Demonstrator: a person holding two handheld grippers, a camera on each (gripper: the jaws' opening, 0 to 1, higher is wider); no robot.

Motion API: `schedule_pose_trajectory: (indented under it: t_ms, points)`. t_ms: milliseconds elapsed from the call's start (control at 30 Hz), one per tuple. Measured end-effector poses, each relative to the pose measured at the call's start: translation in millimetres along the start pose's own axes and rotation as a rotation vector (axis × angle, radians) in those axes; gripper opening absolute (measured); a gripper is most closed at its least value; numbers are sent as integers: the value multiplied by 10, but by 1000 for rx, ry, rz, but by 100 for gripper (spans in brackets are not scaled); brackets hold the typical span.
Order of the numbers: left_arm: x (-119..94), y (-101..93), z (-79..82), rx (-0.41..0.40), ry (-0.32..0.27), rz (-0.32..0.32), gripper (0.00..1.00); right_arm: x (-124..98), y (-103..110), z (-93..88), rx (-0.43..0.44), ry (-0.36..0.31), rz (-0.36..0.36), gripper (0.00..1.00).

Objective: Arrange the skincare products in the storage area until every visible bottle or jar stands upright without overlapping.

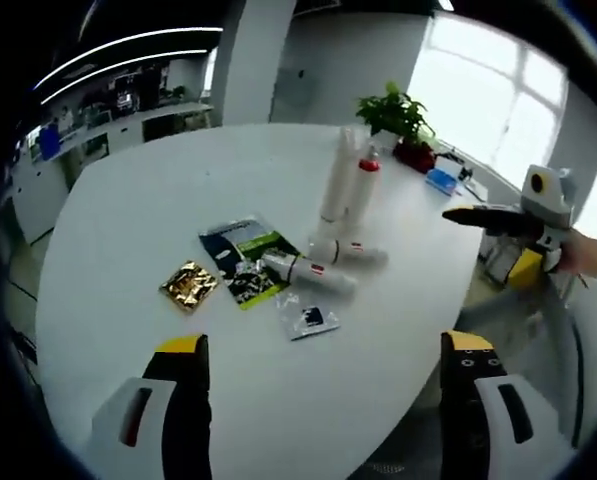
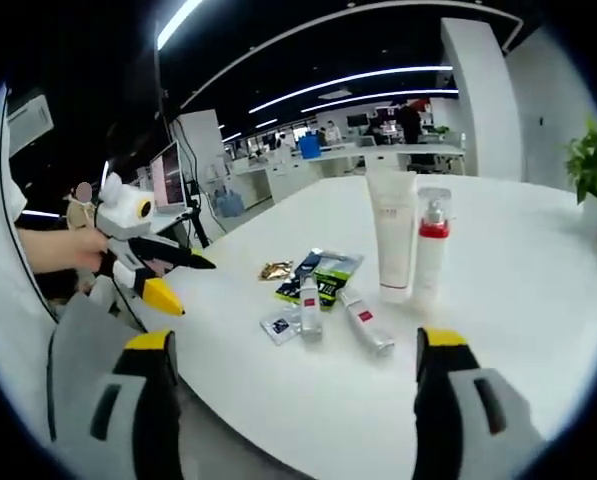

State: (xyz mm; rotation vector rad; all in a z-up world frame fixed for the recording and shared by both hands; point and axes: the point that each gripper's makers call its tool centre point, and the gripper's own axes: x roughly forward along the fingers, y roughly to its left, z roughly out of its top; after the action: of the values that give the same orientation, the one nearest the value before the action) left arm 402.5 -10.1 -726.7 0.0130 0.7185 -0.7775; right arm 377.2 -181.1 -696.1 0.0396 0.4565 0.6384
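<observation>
Two small white bottles with red labels lie flat at frame centre in my right gripper view, one [image 2: 310,306] left, the other [image 2: 364,321] right, long axes running away from me. Behind them stand a tall white tube [image 2: 393,233] and a white pump bottle with red collar [image 2: 430,246], already upright. My right gripper [image 2: 290,400] is spread wide, holding nothing, well short of them. My left gripper [image 1: 323,400] is also spread, empty. Right looks slightly nearer, I judge.
</observation>
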Motion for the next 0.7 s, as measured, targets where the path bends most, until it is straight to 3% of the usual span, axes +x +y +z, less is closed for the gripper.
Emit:
schedule_pose_trajectory:
  t_ms: [467, 700]
  points:
    - [-293, -51, -87, -48, -84, 50, 96, -133, 55, 4, 11, -9, -37, 100]
    - [-408, -38, -162, -55, -96, 90, 95, -125, 76, 15, 3, -29, -61, 100]
